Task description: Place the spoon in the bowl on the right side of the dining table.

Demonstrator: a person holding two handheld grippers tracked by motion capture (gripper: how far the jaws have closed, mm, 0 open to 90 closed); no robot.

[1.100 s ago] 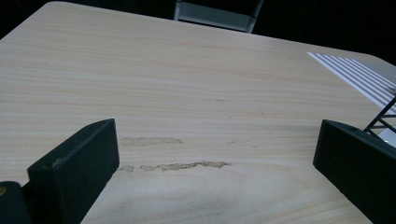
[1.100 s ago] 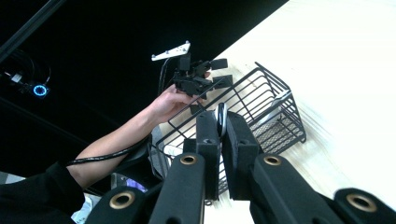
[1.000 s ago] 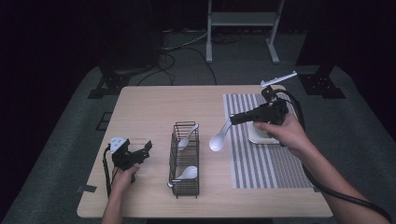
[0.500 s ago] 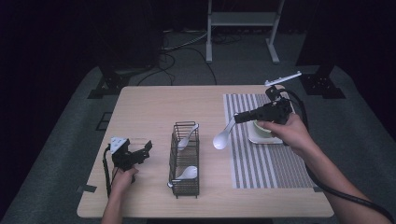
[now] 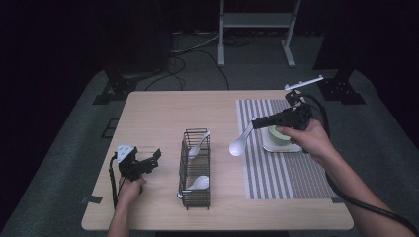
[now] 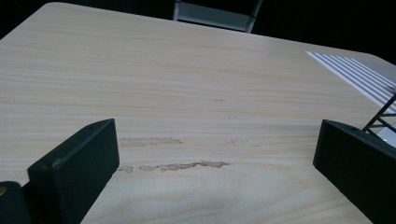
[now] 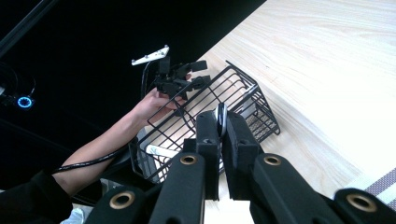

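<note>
We see the white spoon held above the table, between the wire basket and the striped mat, its handle pinched in the right gripper. At the near left, the left gripper rests over bare wooden table, jaws spread, nothing between them.

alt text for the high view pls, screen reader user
A person's right gripper holds a white spoon above a wooden table, between a black wire basket with two spoons and a striped mat. The left gripper rests open near the table's left edge.
</note>
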